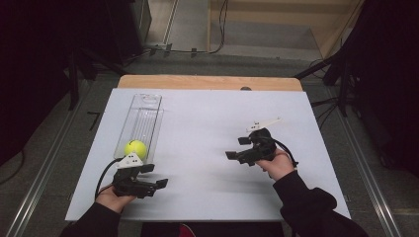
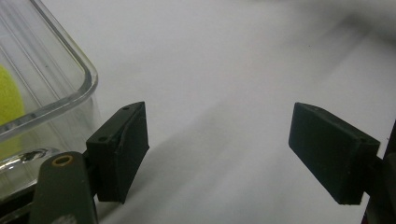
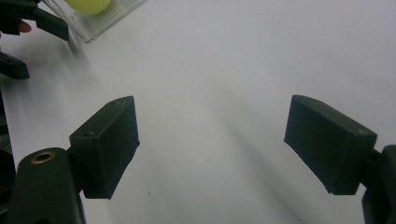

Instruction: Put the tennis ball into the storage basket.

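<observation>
1. Nearest the lens in the left gripper view, the left gripper (image 2: 217,154) shows two black pads standing wide apart, with bare white table (image 2: 224,70) between them and nothing held.
2. Just beside its left-hand pad stands the rounded corner of a clear plastic tray (image 2: 70,88); whether the pad touches the tray wall cannot be told.
3. Through that wall shows the yellow-green of a tennis ball (image 2: 8,109), lying inside the tray.
4. In the right gripper view, the right gripper (image 3: 210,144) also has its jaws parted with only the tabletop between the pads; it grips nothing.
5. Farther off in that view, at the upper left, the ball and the tray's end appear beside the other gripper's black jaws.
6. From the high view, the left gripper (image 1: 159,177) lies low at the table's near left, held in the person's left hand (image 1: 114,199), just in front of the tray's near end.
7. The tennis ball (image 1: 135,148) rests at that near end of the long tray (image 1: 146,111), which runs away from the person.
8. The right gripper (image 1: 237,148) sits well apart, right of centre, held in the right hand (image 1: 277,164), its jaws pointing left.
</observation>
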`<action>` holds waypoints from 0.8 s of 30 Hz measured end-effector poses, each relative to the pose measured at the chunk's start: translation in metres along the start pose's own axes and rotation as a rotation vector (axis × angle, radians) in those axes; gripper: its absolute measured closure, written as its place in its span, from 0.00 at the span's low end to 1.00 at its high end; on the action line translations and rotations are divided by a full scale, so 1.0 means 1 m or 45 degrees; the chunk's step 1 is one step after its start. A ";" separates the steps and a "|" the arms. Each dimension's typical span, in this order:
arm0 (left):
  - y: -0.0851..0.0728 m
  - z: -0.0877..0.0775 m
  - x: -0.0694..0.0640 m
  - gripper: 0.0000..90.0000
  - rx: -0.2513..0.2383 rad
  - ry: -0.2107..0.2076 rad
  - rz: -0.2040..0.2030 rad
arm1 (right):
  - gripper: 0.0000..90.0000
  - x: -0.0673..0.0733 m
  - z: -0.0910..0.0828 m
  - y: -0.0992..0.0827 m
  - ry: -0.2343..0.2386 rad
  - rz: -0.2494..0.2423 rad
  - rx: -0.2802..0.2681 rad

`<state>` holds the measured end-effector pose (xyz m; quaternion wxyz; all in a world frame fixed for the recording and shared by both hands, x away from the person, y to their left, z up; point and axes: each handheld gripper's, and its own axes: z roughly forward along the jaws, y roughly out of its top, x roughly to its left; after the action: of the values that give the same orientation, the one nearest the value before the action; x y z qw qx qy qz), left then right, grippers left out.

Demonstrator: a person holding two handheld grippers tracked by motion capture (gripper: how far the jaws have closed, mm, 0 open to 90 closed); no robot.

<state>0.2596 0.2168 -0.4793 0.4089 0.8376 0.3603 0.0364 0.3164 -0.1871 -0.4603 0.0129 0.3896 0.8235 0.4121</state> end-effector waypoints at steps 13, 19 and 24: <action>-0.001 -0.001 0.001 0.23 -0.036 -0.024 -0.014 | 0.17 -0.007 -0.009 -0.018 -0.010 0.032 -0.004; -0.001 -0.001 0.002 0.23 -0.040 -0.015 -0.012 | 0.17 -0.007 -0.012 -0.029 -0.025 0.029 0.008; -0.002 -0.002 0.003 0.24 -0.038 -0.010 -0.016 | 0.17 -0.014 -0.019 -0.034 -0.036 0.057 -0.021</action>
<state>0.2605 0.2208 -0.4801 0.4232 0.8292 0.3634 0.0358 0.2979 -0.2207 -0.4752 0.0184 0.4135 0.8110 0.4136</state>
